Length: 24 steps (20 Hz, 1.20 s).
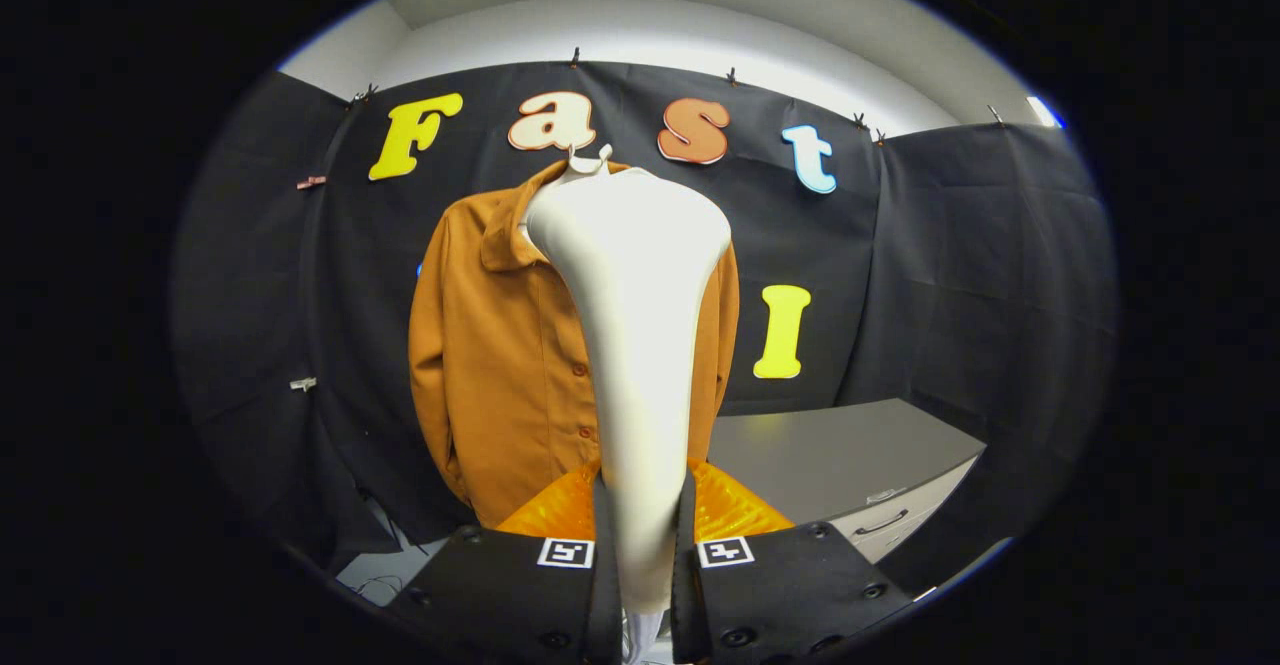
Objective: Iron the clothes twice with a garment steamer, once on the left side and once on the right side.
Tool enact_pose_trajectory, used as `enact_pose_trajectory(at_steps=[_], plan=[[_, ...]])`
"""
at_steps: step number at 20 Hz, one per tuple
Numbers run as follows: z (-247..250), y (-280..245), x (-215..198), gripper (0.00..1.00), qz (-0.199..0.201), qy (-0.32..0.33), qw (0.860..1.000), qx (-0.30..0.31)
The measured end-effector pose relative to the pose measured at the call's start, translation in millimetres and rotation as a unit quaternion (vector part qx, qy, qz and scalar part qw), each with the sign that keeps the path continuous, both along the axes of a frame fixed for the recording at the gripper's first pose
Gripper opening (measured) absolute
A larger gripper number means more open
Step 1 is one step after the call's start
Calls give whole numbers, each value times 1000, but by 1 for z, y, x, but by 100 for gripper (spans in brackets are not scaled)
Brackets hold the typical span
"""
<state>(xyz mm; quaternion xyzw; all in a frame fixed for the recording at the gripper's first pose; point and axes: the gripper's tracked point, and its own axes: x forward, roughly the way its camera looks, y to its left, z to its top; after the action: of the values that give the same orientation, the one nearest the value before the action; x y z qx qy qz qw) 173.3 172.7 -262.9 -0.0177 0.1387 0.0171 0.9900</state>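
A brown button-up shirt point(500, 355) hangs on a white hanger against the black cloth wall. My gripper point(642, 505) is shut on the handle of a white garment steamer point(635, 325), both fingers pressing its narrow lower part. The steamer stands upright between the fingers, its wide head level with the shirt's collar and covering the shirt's right half. I cannot tell whether the head touches the fabric. The shirt's left half with its buttons shows beside the steamer.
A grey cabinet point(850, 460) with drawer handles stands to the right, below the shirt's hem. Black cloth walls close the booth on the left, back and right. Cables lie on the pale floor at the lower left.
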Motion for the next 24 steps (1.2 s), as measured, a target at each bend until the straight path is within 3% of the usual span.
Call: enact_pose_trajectory(at_steps=[12,24], plan=[[82,-25,-18,23,-14,-62,998,23],[96,-26,-26,23,-7,-65,997,29]])
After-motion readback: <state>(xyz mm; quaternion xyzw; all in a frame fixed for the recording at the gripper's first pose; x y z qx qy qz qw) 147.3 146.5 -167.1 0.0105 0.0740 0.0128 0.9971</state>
